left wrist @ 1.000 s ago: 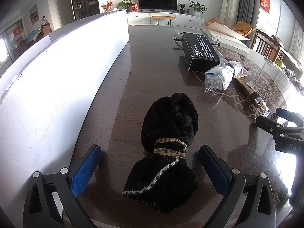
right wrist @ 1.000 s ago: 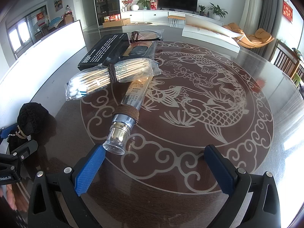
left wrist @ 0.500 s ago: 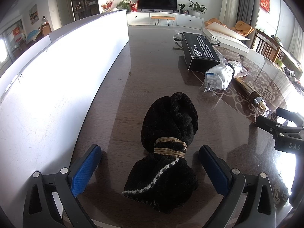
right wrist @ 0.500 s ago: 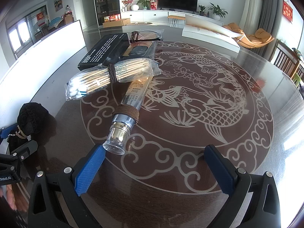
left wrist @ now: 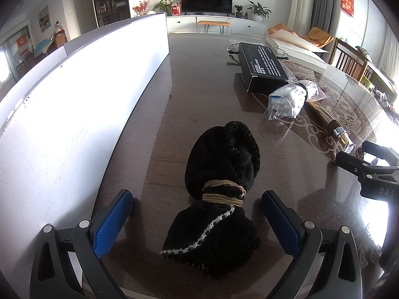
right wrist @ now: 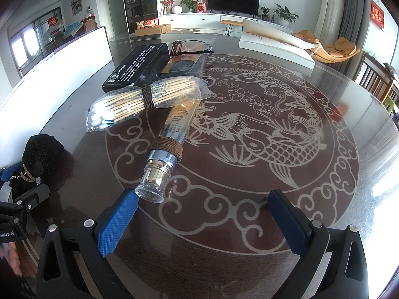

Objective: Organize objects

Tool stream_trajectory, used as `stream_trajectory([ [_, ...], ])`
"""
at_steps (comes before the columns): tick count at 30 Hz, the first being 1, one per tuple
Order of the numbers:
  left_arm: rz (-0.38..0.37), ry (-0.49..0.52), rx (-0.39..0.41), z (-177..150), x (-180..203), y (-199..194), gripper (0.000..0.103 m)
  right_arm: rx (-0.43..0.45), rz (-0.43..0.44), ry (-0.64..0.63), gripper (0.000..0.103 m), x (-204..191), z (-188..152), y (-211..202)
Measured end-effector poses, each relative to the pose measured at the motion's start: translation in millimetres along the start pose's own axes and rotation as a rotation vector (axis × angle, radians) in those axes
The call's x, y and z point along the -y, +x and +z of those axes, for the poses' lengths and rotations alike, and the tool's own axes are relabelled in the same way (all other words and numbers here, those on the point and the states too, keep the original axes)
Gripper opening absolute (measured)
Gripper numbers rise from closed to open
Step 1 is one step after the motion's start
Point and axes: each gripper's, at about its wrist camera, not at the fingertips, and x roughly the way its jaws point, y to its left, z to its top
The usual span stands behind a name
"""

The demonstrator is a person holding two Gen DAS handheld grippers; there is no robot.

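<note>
While your left gripper (left wrist: 194,220) has its jaws released around the black pouch (left wrist: 219,191), close them at the cord wrap (left wrist: 223,192); the right gripper (right wrist: 202,221) waits with jaws released, holding nothing.

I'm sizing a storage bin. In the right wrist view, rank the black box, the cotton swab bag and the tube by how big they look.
1. black box, though farthest away
2. cotton swab bag and tube: look alike, and the tube lies nearer and partly under the bag, so unranked.
</note>
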Motion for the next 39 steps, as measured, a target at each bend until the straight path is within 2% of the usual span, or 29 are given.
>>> stream_trajectory([
  [30,0.000,0.002,-0.001,0,0,0,0.103,0.000,0.004,0.001,0.103,1,0,0],
  [33,-0.023,0.040,-0.044,2,1,0,0.103,0.001,0.009,0.004,0.103,1,0,0],
  [34,-0.032,0.053,-0.067,2,2,-2,0.103,0.000,0.017,-0.010,0.103,2,0,0],
  [36,-0.044,0.072,-0.080,-1,2,-7,0.103,-0.004,0.087,-0.004,0.103,11,-1,-5],
  [38,-0.041,0.098,-0.048,-3,4,-17,0.103,-0.019,0.167,0.083,0.103,30,-2,-12],
  [39,-0.031,0.112,-0.033,-3,6,-20,0.103,-0.032,0.180,0.120,0.103,38,-1,-14],
])
